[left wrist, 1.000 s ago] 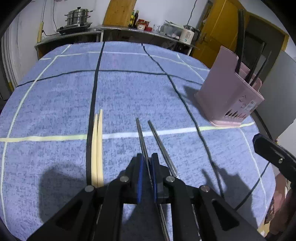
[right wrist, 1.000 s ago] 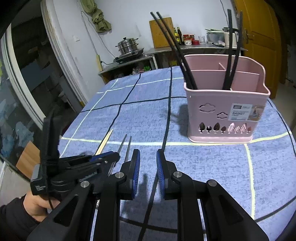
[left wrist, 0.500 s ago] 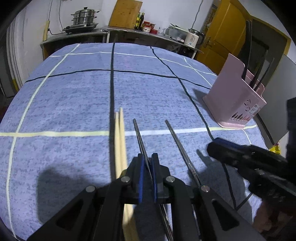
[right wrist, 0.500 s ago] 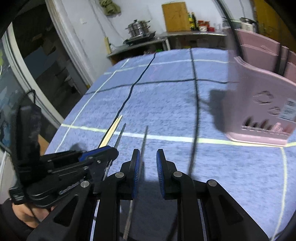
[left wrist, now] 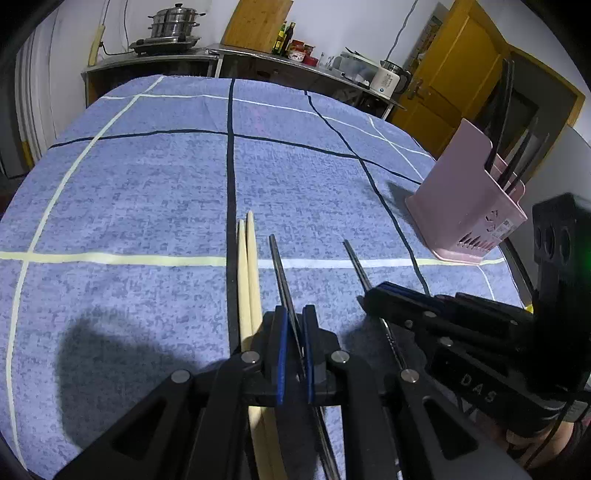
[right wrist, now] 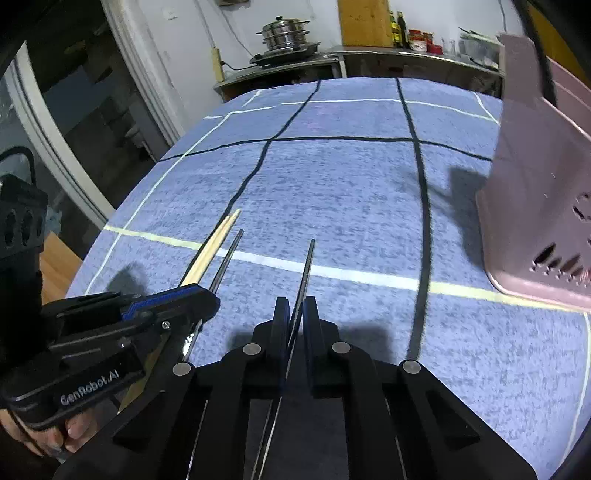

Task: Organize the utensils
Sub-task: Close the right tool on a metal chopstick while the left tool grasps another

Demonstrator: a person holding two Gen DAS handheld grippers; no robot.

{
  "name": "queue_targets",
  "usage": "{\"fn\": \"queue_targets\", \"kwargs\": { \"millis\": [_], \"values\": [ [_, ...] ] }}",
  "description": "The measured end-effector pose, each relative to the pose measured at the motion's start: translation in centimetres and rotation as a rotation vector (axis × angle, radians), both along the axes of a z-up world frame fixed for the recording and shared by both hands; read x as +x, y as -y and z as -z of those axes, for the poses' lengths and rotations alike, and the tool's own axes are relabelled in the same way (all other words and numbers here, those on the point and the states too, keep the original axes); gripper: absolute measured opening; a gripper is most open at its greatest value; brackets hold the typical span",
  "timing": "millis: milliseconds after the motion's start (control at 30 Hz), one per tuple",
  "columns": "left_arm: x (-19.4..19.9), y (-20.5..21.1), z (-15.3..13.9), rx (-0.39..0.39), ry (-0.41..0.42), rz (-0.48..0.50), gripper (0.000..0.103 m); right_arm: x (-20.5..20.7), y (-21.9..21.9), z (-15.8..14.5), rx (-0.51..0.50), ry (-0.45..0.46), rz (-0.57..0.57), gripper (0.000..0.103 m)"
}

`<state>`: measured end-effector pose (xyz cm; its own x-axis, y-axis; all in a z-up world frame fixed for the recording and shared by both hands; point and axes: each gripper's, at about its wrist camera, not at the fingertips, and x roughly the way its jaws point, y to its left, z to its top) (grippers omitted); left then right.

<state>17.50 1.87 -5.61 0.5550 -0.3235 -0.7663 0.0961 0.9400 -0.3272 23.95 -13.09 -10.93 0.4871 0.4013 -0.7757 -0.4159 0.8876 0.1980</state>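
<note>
My left gripper (left wrist: 294, 314) is shut on a metal chopstick (left wrist: 279, 266) that lies on the blue cloth. My right gripper (right wrist: 294, 306) is shut on the other metal chopstick (right wrist: 307, 267), which also shows in the left wrist view (left wrist: 357, 266), to the right of the first. A pair of pale wooden chopsticks (left wrist: 246, 273) lies just left of the left gripper, also seen in the right wrist view (right wrist: 212, 247). The pink utensil basket (left wrist: 467, 206) stands at the right with several black chopsticks in it; it fills the right edge of the right wrist view (right wrist: 535, 206).
The table is covered by a blue cloth (left wrist: 147, 192) with dark and pale lines. A counter with a steel pot (left wrist: 173, 26), bottles and a kettle stands behind the table. A yellow door (left wrist: 454, 85) is at the back right.
My right gripper has come down beside the left one and shut on the right metal chopstick. The left gripper stays shut on its chopstick.
</note>
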Motion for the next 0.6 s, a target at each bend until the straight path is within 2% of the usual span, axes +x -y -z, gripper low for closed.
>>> {"fn": "queue_targets", "kwargs": {
  "millis": [133, 600],
  "values": [
    [0.3, 0.3, 0.0, -0.002, -0.004, -0.002, 0.010, -0.1, 1.0, -0.1, -0.011, -0.002, 0.023, 0.007],
    [2.0, 1.5, -0.1, 0.072, -0.010, 0.011, 0.010, 0.7, 0.6, -0.1, -0.033, 0.000, 0.031, 0.006]
  ]
}}
